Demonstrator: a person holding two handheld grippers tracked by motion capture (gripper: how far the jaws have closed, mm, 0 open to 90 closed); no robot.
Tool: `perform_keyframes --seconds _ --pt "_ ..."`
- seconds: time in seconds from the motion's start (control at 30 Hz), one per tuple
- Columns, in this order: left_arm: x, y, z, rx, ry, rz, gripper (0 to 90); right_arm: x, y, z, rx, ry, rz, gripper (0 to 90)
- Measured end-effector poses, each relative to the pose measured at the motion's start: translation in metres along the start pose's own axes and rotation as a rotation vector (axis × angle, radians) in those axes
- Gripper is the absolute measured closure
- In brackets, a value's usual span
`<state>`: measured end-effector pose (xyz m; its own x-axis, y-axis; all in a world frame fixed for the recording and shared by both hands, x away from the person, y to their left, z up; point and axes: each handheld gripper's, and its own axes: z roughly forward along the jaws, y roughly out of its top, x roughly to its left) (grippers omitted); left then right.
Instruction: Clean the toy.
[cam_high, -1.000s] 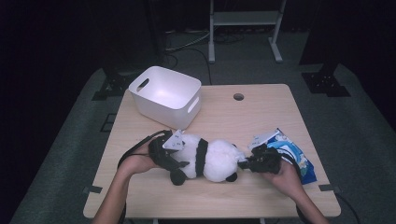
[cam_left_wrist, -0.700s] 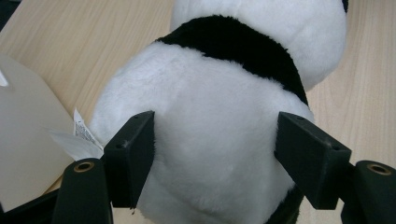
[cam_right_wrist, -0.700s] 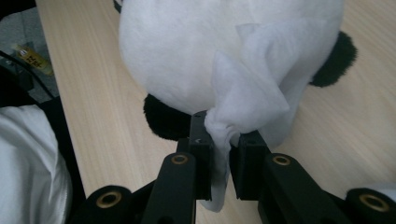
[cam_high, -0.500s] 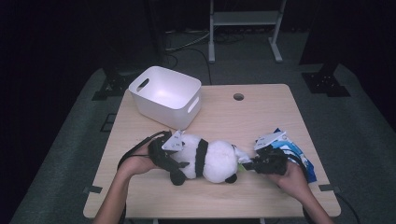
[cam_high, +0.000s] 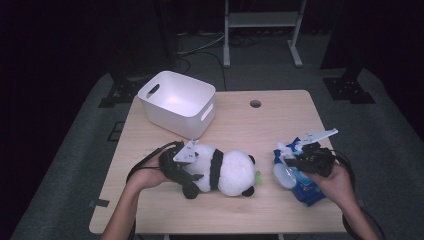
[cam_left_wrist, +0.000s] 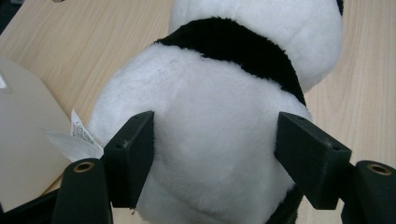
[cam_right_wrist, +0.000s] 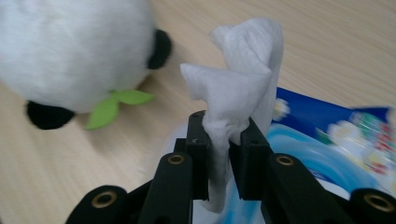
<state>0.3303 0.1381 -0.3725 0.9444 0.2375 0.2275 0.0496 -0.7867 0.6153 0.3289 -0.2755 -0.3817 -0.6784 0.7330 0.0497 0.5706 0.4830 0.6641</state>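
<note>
A black-and-white panda plush (cam_high: 230, 172) lies on its side at the front middle of the wooden table (cam_high: 260, 125). My left gripper (cam_high: 187, 167) is at its left end, shut on it; in the left gripper view both pads (cam_left_wrist: 135, 154) press into the white fur (cam_left_wrist: 215, 140). To the right, my right gripper (cam_high: 295, 160) hovers over a blue flowered wipe pack (cam_high: 307, 192). It is shut on a white wipe (cam_right_wrist: 243, 70) that stands crumpled above the jaws (cam_right_wrist: 227, 135), with the pack (cam_right_wrist: 327, 126) behind it.
A white plastic bin (cam_high: 177, 102) with handle slots stands at the back left, close behind the panda. The tabletop has a cable hole (cam_high: 255, 104) at the back. A green felt leaf (cam_right_wrist: 116, 105) sticks out under the panda's body (cam_right_wrist: 70, 51). Dark floor surrounds the table.
My right gripper has moved right and a little up, away from the panda, with the white wipe in it. The left gripper and the panda have stayed put.
</note>
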Motion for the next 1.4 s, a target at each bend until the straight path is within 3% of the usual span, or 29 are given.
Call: perform_keyframes --seconds 0.23,0.6,0.83,1.07,1.4 --pt "0.0 0.001 0.0 0.009 0.0 0.002 28.6 -0.025 -0.018 0.002 0.031 -0.046 0.105 64.4" --pt "0.0 0.002 0.0 0.008 -0.001 -0.003 28.4 -0.026 -0.017 -0.008 0.0 -0.064 0.124 49.6" --pt "0.0 0.001 0.001 -0.001 -0.004 -0.007 28.3 -0.012 -0.005 -0.008 -0.034 -0.023 0.077 47.2" --pt "0.0 0.001 0.001 -0.003 -0.003 -0.008 28.3 0.014 0.013 -0.003 -0.069 0.07 -0.007 45.1" --pt "-0.001 0.002 0.002 -0.007 -0.004 -0.008 28.3 0.046 0.03 0.013 -0.072 0.204 -0.101 42.5"
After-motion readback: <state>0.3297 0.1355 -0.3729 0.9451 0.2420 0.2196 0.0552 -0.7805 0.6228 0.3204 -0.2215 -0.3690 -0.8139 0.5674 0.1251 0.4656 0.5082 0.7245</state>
